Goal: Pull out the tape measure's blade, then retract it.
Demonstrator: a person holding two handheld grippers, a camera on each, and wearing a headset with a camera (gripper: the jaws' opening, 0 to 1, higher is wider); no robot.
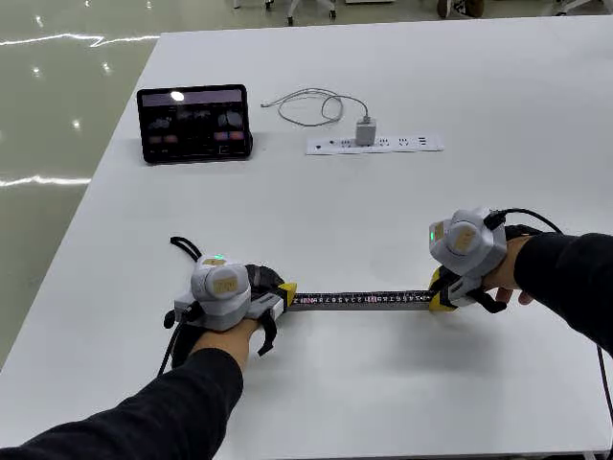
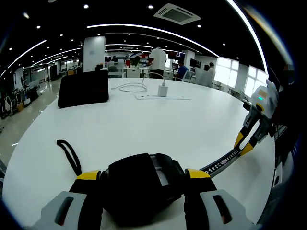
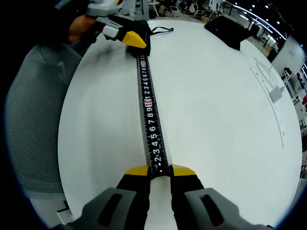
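Lower third of the head view: the left claw (image 1: 284, 293) was clenched on the black case (image 1: 263, 281) of the tape measure. The right claw (image 1: 441, 300) was pinched shut on the free end of the blade (image 1: 359, 299). The blade lay straight and flat on the white surface (image 1: 383, 211) between them, numerals upward. A black wrist strap (image 1: 184, 247) trailed from the case toward the left of the frame and rested on the surface. Both claws sat near the surface's near edge at the bottom of the frame. The left edge ran diagonally from upper left to lower left, with glossy floor (image 1: 57, 115) beyond it. A wide open stretch of surface separated the blade from the items in the upper half. These were a dark tablet (image 1: 194, 123) at upper left, near the left edge, and a white power strip (image 1: 375, 145) at upper centre carrying a charger (image 1: 365, 130) with a looped white cable (image 1: 311, 105). In the right gripper view, a grey mesh chair (image 3: 33, 134) stood just off the surface's edge at the left of the frame.
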